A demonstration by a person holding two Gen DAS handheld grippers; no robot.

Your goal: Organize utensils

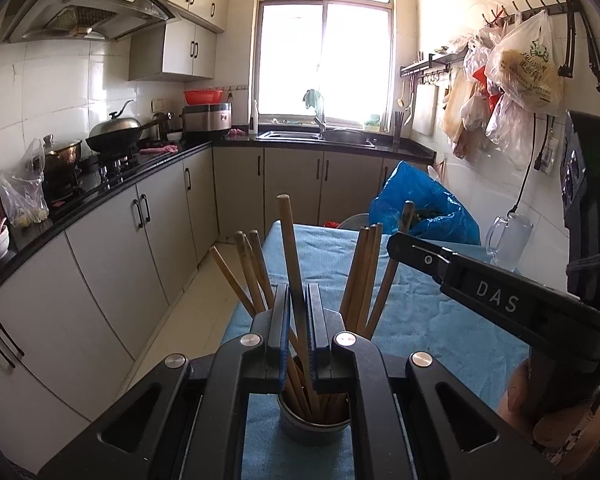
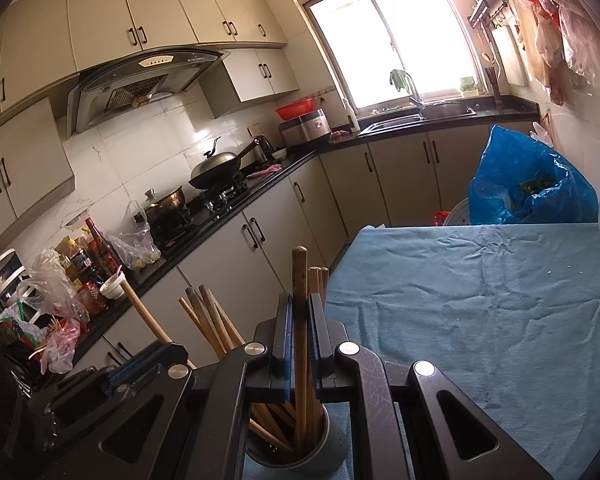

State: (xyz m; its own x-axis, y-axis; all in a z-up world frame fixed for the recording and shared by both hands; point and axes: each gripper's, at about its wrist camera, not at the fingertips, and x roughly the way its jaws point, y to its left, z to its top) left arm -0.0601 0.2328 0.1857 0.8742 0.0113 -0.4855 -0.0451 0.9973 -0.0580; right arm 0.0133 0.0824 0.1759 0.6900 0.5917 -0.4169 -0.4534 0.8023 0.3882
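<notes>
Low in the left wrist view, the left gripper (image 1: pixel 298 320) pinches one wooden chopstick (image 1: pixel 290 248) above the metal holder (image 1: pixel 312 428), which stands on the blue cloth (image 1: pixel 432 320) covering the desk. The rest of the chopsticks (image 1: pixel 364 276) fan out of it. Bottom centre of the right view, the right gripper (image 2: pixel 299 340) clamps another chopstick (image 2: pixel 299 276) over the same holder (image 2: pixel 300 456).
</notes>
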